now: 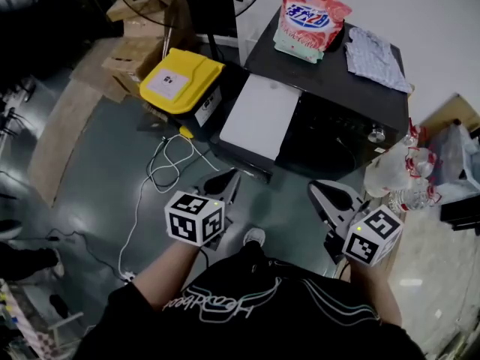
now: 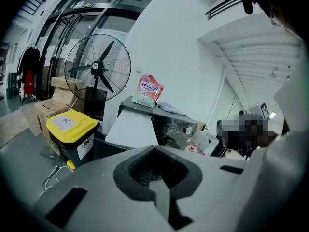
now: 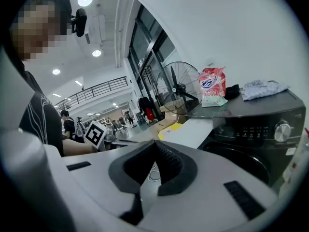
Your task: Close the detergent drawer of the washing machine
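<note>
White detergent drawer (image 1: 259, 115) juts out of the washing machine (image 1: 352, 118) at 12 o'clock. Your left gripper (image 1: 227, 180) and right gripper (image 1: 324, 193) hover short of it, jaws pressed together and empty, probably ready to push.

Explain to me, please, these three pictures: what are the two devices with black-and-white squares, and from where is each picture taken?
No robot here: a person holds two hand tools, a left gripper and a right gripper; the patterned cubes are part of them. The head view comes from a camera on the person's head, looking down. The two gripper views come from cameras on each gripper, looking along its jaws. Both pairs of jaws are together and hold nothing. Ahead stands a dark washing machine with a pink bag and a folded cloth on top; a white panel, probably its drawer, sticks out.
</note>
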The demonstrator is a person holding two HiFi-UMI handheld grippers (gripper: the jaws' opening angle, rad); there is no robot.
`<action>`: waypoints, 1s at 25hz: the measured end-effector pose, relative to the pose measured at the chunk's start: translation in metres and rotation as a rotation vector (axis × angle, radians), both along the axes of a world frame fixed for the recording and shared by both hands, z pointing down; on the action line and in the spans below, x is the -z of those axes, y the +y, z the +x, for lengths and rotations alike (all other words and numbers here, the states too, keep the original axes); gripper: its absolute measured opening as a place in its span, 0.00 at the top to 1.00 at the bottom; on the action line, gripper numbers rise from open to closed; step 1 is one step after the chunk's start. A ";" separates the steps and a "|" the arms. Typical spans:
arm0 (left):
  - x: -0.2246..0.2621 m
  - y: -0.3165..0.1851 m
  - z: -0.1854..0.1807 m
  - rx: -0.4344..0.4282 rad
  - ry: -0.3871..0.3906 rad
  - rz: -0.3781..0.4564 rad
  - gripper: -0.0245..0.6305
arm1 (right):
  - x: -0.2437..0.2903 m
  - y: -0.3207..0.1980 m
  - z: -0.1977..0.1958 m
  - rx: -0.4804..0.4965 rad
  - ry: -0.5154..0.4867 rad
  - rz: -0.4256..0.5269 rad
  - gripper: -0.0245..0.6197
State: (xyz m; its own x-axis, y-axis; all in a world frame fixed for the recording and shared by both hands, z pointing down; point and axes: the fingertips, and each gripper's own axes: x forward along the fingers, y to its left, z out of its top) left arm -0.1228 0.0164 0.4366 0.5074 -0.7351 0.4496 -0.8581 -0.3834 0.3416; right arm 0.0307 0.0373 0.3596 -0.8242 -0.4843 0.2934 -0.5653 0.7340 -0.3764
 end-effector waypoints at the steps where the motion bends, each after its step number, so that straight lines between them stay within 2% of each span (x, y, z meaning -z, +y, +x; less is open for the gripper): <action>1: -0.009 -0.004 -0.003 -0.002 -0.019 -0.007 0.93 | -0.004 -0.003 -0.002 -0.007 0.002 -0.009 0.92; 7: -0.049 -0.028 -0.012 -0.014 -0.094 -0.038 0.93 | -0.025 -0.016 -0.004 -0.047 0.008 -0.052 0.92; 14: -0.078 -0.042 -0.021 -0.012 -0.143 -0.070 0.93 | -0.044 -0.024 0.009 -0.114 -0.019 -0.104 0.92; 25: -0.089 -0.051 -0.024 -0.005 -0.127 -0.075 0.93 | -0.072 -0.026 0.014 -0.163 -0.104 -0.190 0.92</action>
